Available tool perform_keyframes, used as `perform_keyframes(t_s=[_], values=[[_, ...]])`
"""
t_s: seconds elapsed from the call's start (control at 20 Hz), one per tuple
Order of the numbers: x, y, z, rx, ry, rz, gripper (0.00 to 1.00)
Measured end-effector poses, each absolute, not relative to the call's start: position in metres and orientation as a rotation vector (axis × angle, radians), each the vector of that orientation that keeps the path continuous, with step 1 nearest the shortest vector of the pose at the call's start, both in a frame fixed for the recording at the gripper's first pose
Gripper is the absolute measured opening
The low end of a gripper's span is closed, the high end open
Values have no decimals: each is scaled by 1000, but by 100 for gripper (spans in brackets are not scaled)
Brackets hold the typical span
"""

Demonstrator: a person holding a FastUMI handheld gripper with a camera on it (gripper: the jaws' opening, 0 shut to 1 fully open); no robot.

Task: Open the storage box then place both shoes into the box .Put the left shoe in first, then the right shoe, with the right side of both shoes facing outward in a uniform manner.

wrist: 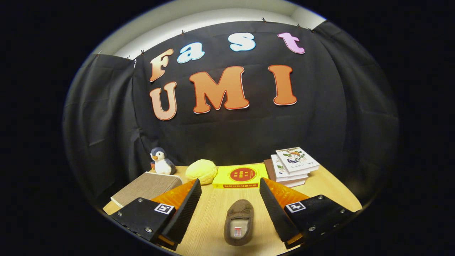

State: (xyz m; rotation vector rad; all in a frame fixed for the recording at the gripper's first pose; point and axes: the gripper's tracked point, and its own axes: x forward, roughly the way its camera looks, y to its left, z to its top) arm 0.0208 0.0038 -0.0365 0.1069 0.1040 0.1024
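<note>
One shoe [239, 222] is counted at 6 o'clock between the spread fingers [183, 209]. One penguin toy [162, 161], one yellow bun [201, 171], one yellow book [240, 176], one brown book [146, 187], three stacked books [293, 166] at 1 o'clock.

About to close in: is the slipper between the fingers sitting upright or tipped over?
Upright. The slipper rests sole-down on the table, its opening facing up with the insole showing, between the open tool's fingers, touching neither.

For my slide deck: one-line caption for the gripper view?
Open gripper straddles a brown slipper on the table, books beyond.
</note>
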Motion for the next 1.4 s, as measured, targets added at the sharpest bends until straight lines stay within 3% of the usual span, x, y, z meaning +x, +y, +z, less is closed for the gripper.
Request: perform_keyframes(t_s=[0.9,1.4], values=[[11,161,-148,836,693,813,98],[24,197,-171,935,801,966,97]])
